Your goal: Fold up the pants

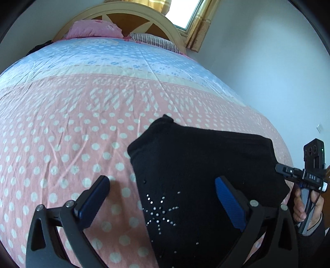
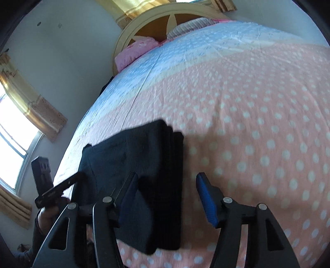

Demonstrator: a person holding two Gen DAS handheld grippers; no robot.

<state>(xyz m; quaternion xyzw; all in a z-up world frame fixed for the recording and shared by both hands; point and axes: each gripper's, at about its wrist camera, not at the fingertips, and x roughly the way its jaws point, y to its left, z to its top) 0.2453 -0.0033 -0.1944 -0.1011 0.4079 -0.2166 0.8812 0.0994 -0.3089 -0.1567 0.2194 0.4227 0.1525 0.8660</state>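
Black pants [image 1: 196, 165] lie folded in a compact stack on the pink dotted bed sheet [image 1: 61, 134], with a star of small studs on top. My left gripper [image 1: 162, 181] hovers open above the stack's left edge, nothing between its blue pads. In the right wrist view the pants [image 2: 144, 165] show layered folds along their right side. My right gripper [image 2: 167, 177] is open over that right edge, holding nothing. Each gripper shows at the edge of the other's view: the right one [image 1: 309, 177] in a hand [image 1: 305, 208], the left one [image 2: 47, 185] low on the left.
The bed has a blue band [image 1: 103, 55] further up, a pink pillow [image 1: 94, 29], a striped pillow [image 1: 154, 40] and a round headboard [image 1: 132, 14]. A white wall [image 1: 268, 72] runs along the right. Windows with gold curtains [image 2: 31, 103] sit behind and beside the bed.
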